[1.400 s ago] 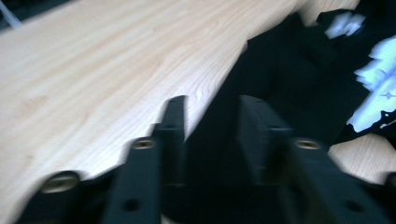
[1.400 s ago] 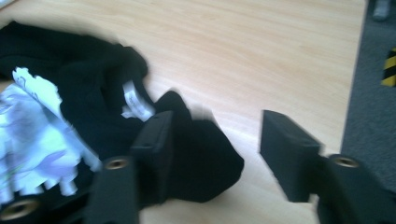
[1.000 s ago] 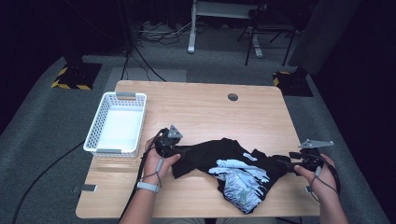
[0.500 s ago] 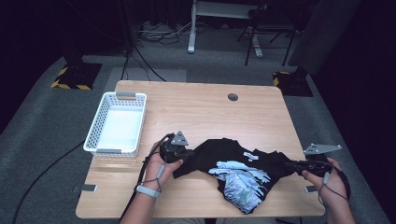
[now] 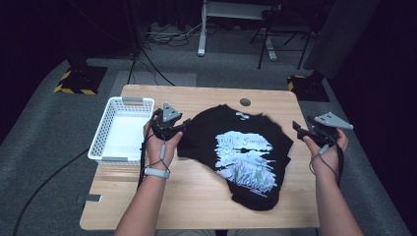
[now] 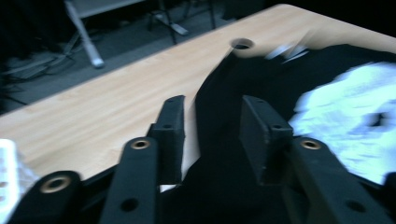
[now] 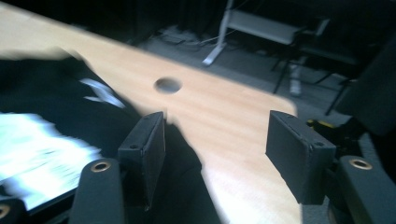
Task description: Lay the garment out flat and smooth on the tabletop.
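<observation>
Fabric of the black printed cotton T-shirt (image 5: 236, 147), bunched before, now lies spread on the tabletop (image 5: 196, 196); I see left gripper (image 5: 178, 129) and right gripper (image 5: 298, 128) fingers have just been opening, pinching nothing.

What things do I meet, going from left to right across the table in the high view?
white basket → left gripper → black T-shirt with its pale print → right gripper

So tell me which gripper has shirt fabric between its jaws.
The left gripper: a fold of the black T-shirt stands between its jaws, which have just been opening. The right gripper frames bare table.
</observation>
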Available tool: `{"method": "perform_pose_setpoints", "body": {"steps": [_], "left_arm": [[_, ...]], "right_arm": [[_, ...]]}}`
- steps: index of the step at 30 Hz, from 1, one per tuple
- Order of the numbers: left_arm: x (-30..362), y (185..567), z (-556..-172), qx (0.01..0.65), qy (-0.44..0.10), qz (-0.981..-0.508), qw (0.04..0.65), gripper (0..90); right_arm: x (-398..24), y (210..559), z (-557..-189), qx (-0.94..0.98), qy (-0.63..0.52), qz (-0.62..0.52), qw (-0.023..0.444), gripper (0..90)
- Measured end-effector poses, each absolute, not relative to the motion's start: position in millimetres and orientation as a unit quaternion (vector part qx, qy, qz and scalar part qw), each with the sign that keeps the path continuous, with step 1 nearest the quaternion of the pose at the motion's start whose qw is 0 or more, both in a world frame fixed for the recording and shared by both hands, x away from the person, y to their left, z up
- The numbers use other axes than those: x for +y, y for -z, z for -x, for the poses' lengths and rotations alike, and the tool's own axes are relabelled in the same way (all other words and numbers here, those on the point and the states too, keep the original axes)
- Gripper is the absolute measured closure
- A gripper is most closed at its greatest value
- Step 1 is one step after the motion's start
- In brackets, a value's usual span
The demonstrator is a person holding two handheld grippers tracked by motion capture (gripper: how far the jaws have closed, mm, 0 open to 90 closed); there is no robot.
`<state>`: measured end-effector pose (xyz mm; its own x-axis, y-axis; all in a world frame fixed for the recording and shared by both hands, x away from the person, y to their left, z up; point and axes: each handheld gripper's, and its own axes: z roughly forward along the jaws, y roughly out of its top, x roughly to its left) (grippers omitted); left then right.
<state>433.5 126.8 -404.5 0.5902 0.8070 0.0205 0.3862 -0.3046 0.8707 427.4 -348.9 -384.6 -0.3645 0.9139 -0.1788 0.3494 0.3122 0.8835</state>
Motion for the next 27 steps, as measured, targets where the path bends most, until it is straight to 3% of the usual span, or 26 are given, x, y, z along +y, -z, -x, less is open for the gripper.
{"method": "perform_pose_setpoints", "body": {"steps": [5, 10, 20, 27], "left_arm": [[116, 423, -420, 0.364, -0.170, -0.809, 0.429, 55.9], [102, 438, -395, 0.336, -0.142, -0.836, 0.410, 52.3], [70, 468, -368, 0.290, -0.101, -0.869, 0.388, 47.6], [47, 481, -382, 0.273, -0.096, -0.877, 0.383, 44.3]], "right_arm": [[-351, 401, -408, 0.765, -0.394, -0.425, 0.282, 38.1], [-351, 420, -387, 0.801, -0.376, -0.413, 0.215, 37.6], [-346, 457, -365, 0.839, -0.334, -0.402, 0.153, 35.5], [-340, 473, -367, 0.847, -0.324, -0.404, 0.119, 34.1]]}}
